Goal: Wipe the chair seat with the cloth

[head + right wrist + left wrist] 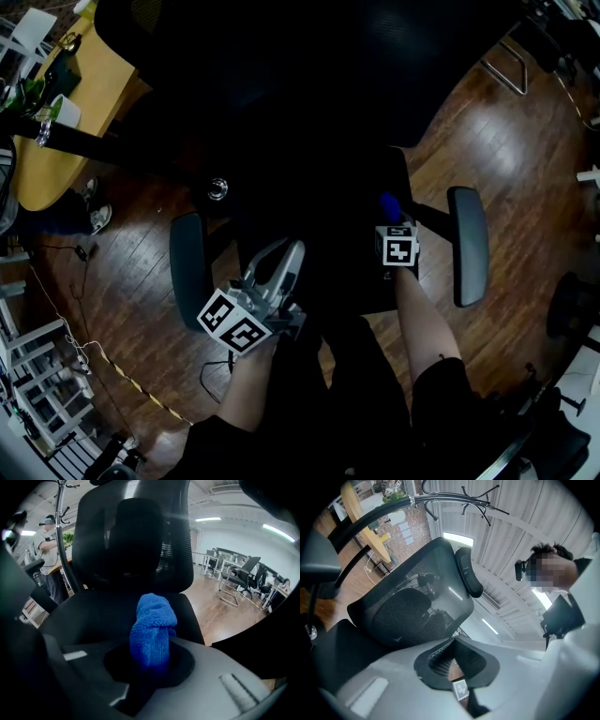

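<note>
Blue terry cloth (152, 630): bunched into a roll, pinched between right gripper (150, 663) fingers (220, 667), sticking out past the tips. Black chair seat (93, 616): just beyond the tips, under the cloth end; contact unclear.

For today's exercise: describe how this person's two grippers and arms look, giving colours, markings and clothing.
The left gripper and right gripper have pale grey moulded shells with dark pads. Each carries a cube with black-and-white square markers. Forearms are bare below dark short sleeves.
</note>
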{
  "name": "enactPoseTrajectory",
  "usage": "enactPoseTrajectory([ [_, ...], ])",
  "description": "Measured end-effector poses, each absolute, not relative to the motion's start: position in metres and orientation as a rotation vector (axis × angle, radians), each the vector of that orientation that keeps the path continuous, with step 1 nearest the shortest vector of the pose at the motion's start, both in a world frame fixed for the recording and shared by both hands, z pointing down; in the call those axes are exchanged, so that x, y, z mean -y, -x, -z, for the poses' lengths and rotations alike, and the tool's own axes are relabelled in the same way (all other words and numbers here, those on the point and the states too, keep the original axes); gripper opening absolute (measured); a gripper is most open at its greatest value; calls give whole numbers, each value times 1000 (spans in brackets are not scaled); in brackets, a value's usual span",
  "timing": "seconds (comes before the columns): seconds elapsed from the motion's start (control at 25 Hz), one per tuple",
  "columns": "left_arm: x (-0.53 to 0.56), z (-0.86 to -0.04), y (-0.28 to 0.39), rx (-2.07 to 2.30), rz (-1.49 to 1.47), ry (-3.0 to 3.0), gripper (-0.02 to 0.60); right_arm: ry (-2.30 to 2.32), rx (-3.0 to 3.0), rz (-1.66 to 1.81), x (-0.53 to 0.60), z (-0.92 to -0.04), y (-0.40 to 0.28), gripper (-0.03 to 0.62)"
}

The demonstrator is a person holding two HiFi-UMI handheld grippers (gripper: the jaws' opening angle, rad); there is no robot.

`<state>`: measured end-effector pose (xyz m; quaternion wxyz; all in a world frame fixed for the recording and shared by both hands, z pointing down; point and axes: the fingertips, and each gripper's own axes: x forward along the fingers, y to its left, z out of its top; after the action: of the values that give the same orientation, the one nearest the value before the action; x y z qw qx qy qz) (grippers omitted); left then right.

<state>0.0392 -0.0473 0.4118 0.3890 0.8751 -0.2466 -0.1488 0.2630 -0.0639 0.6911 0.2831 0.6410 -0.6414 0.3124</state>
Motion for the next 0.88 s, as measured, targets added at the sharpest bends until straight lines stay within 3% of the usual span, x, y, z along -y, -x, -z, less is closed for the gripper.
enactPoseTrajectory([
  [0.24,41,-394,-7,699,427,-2216,0,-1727,1781,-828,72,-674,-232,38],
  [0.64,38,-378,62,866,518,-2175,0,-1312,2147,-885,100,-659,13,38],
  [0.88,34,-380,93,934,540,-2156,0,-1178,2156,-854,79,-678,69,38],
])
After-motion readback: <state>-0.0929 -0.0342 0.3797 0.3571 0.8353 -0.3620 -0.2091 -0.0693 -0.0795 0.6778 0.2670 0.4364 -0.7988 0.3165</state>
